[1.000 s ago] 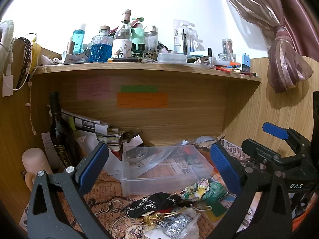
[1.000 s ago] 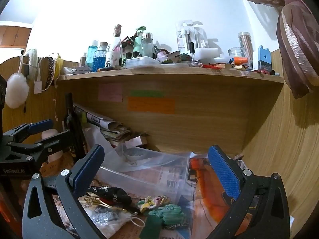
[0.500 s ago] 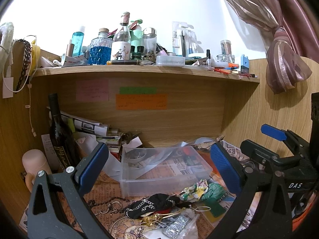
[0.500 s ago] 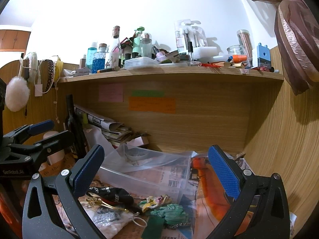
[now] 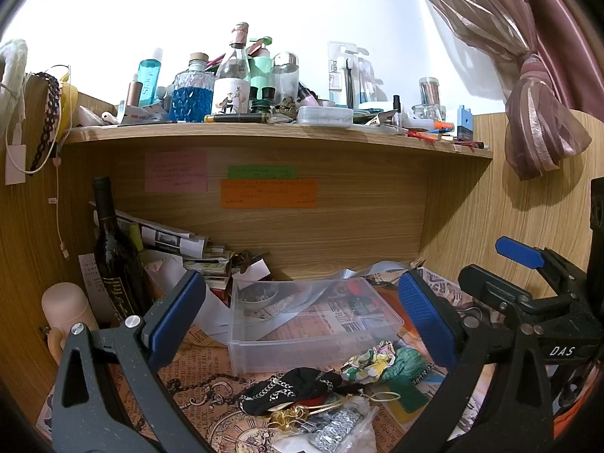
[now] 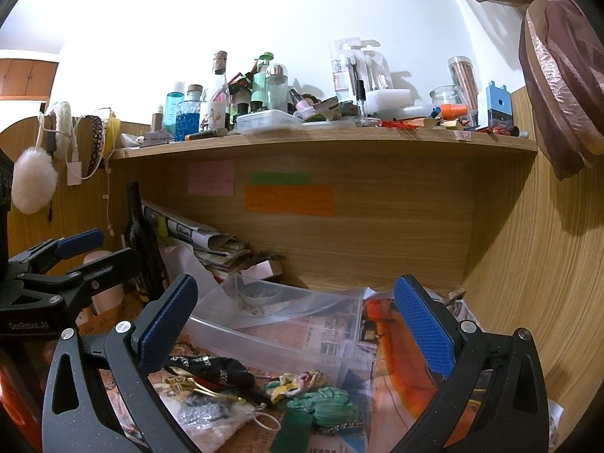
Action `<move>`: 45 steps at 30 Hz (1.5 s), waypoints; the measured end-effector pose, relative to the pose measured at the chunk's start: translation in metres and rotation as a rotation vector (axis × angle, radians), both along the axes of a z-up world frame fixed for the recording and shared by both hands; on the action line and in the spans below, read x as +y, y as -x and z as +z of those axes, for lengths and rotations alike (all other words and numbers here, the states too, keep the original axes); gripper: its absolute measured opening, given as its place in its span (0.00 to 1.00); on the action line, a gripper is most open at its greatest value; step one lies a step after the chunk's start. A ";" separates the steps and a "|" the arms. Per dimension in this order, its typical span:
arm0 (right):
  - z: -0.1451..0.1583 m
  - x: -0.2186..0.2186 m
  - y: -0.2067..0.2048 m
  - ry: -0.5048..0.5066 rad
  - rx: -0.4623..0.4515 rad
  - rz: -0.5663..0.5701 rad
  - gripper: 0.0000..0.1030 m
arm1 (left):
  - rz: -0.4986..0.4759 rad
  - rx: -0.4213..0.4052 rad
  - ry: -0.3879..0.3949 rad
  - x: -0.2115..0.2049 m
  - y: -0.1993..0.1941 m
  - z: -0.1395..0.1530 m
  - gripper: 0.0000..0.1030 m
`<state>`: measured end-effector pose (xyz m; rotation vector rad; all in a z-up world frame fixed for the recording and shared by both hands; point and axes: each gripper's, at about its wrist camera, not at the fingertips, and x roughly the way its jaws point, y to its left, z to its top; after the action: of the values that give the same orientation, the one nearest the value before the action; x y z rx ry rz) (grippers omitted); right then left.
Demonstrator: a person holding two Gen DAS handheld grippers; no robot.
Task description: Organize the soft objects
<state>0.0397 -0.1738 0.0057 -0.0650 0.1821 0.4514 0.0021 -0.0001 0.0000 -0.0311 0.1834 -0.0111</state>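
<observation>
From my left wrist camera, very little has changed over the last second: the view has only drifted a touch, and the left gripper (image 5: 300,317) still hangs above the table (image 5: 196,377) with its fingers spread wide and nothing between them. I read that as no pick begun yet. The soft things lie in a loose heap in front of the clear plastic bin (image 5: 313,324): a black fabric piece with white trim (image 5: 290,385), a floral scrunchie (image 5: 372,358) and a green scrunchie (image 5: 404,362) touching one another, limp and crumpled. The bin looks nearly bare apart from a small dish at its back.

From my right wrist camera, the right gripper (image 6: 294,324) is likewise released, fingers apart and holding nothing, poised over the same heap. Here the green scrunchie (image 6: 324,402) sits nearest, with the floral one (image 6: 298,381) just behind and the black piece (image 6: 215,370) to the left.
</observation>
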 end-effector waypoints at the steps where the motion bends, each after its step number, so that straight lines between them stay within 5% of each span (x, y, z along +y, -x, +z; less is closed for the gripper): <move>1: 0.000 0.000 0.000 0.000 0.000 0.000 1.00 | 0.002 0.000 0.000 0.000 0.000 0.000 1.00; 32: -0.001 -0.001 0.000 -0.008 0.000 0.003 1.00 | -0.006 0.011 0.009 0.001 -0.003 -0.001 1.00; 45: -0.034 -0.007 -0.028 0.021 0.123 0.012 1.00 | -0.035 0.177 0.035 0.013 -0.033 -0.037 1.00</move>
<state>0.0675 -0.1811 -0.0285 -0.0586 0.3073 0.4662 0.0353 0.0124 -0.0368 -0.0642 0.3608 -0.0465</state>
